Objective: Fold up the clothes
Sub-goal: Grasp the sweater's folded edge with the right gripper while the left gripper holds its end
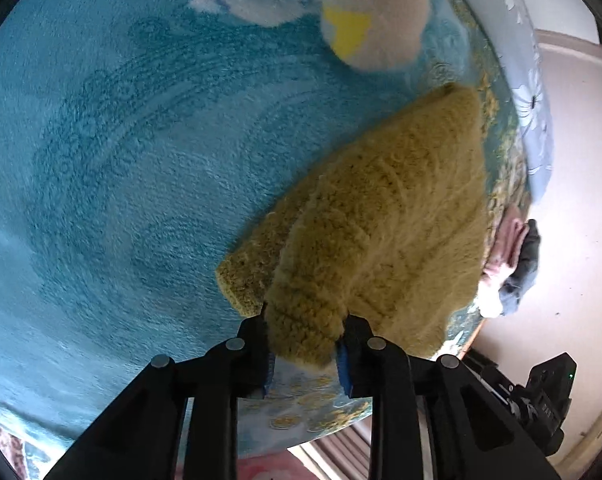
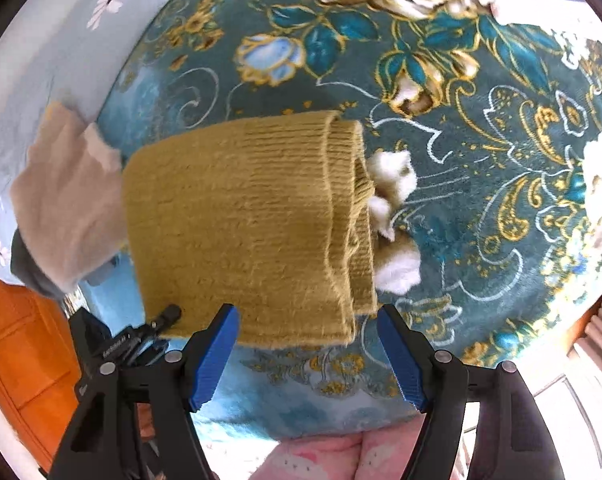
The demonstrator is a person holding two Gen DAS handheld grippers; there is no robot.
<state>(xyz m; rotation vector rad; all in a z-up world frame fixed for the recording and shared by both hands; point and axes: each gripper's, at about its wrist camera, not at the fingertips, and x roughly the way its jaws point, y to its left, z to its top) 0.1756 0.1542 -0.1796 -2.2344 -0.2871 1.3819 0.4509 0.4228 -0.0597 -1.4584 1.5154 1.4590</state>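
Plush teal bedding (image 2: pixel 481 184) with gold-outlined roses and white scrollwork covers the whole work surface — in the left wrist view it reads as a plainer blue pile (image 1: pixel 121 168) with faint embossed swirls.

Nearest the right wrist camera, the right gripper (image 2: pixel 307 356) is seen with its ribbed blue pads (image 2: pixel 213 360) spread wide, nothing between them; the near hem of a mustard knit sweater (image 2: pixel 245 216) lies just beyond the fingertips. Some small white lettering is printed on the black body of the left gripper at the lower left of that view, too blurred to be read.

The left gripper (image 1: pixel 305 346) is clamped on a bunched, fuzzy fold of the sweater (image 1: pixel 381 216), which spreads away from it across the bedding. The garment is folded into a rough rectangle, its ribbed band turned over on the far side, with white fluffy tufts (image 2: pixel 397 216) showing beside that edge.

Farther off, a pale beige garment (image 2: pixel 61 200) lies at the left of the sweater, and a cream fleece piece with a yellow patch (image 1: pixel 365 16) is seen beyond it. A light blue daisy-print cloth (image 1: pixel 529 92) borders the bedding.
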